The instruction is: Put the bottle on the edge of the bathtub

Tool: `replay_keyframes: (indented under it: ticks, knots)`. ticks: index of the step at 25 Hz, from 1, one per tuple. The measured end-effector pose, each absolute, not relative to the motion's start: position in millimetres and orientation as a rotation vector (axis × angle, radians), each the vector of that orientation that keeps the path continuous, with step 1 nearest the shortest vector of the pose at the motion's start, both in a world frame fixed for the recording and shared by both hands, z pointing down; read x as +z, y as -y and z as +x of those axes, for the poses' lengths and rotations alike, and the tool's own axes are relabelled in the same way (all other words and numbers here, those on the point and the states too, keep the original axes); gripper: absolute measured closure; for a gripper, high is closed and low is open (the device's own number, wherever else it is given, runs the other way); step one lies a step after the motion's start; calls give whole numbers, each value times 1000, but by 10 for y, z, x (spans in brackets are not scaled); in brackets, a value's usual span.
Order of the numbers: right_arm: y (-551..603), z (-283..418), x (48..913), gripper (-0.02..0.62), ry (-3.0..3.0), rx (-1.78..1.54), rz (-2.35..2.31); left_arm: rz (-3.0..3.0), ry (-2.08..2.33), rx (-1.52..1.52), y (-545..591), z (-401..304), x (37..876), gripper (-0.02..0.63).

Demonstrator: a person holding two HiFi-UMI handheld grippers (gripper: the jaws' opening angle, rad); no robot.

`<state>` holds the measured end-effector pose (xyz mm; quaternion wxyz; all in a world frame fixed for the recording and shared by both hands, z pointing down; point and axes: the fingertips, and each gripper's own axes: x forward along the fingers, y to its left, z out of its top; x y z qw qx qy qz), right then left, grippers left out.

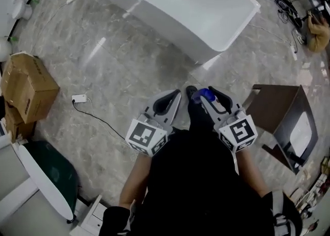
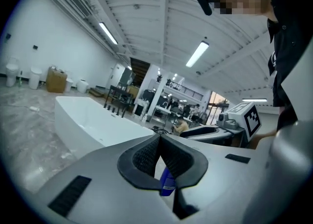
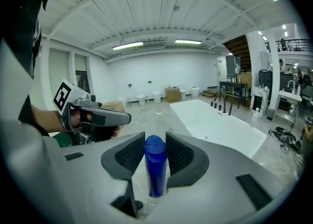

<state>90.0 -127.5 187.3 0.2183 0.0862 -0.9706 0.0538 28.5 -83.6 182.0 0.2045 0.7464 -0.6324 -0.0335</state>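
**Blue bottle (image 3: 155, 169) held upright, well apart from the bathtub (image 1: 165, 23).**
Right gripper (image 1: 206, 95) is clamped just below the bottle's cap. Left gripper (image 1: 177, 95) has its jaws together, empty. The bottle is probably light, stiff, smooth plastic, so a grip on the body suits it.

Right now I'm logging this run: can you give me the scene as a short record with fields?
Right gripper: jaws shut on the blue plastic bottle, held upright
Left gripper: jaws together, nothing between them
White freestanding bathtub: ahead across the marble floor
Placement on the bathtub edge: not yet done
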Motion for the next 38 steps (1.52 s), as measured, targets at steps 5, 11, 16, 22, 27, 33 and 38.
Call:
replay_keyframes:
  ticks: [5,11,16,22,27,33,38]
  knots:
    - [1714,867,2189,462,2646,67,-28,1942,1906,-131,1309,457,1959,594]
    - [1978,754,2635,462,2533,34,-317,1701,2089,-172,1528,468,2103,594]
    - [2116,693,2943,462,2431,-13,-468,1563,2131,-194,1598,513,2211,594]
    - [2162,546,3563,462,2324,-92,-518,1473,2144,-237,1603,322,2528,594]
    - [2288,404,4197,462,2257,-74,-486,1499,2079,-211,1704,185,3044,594]
    - [2422,229,5099,462,2190,-116,-470,1552,2024,-198,1875,25,3763,594]
    - [2558,-21,5906,462,2219,-137,-455,1553,1991,-136,1950,-208,4515,594]
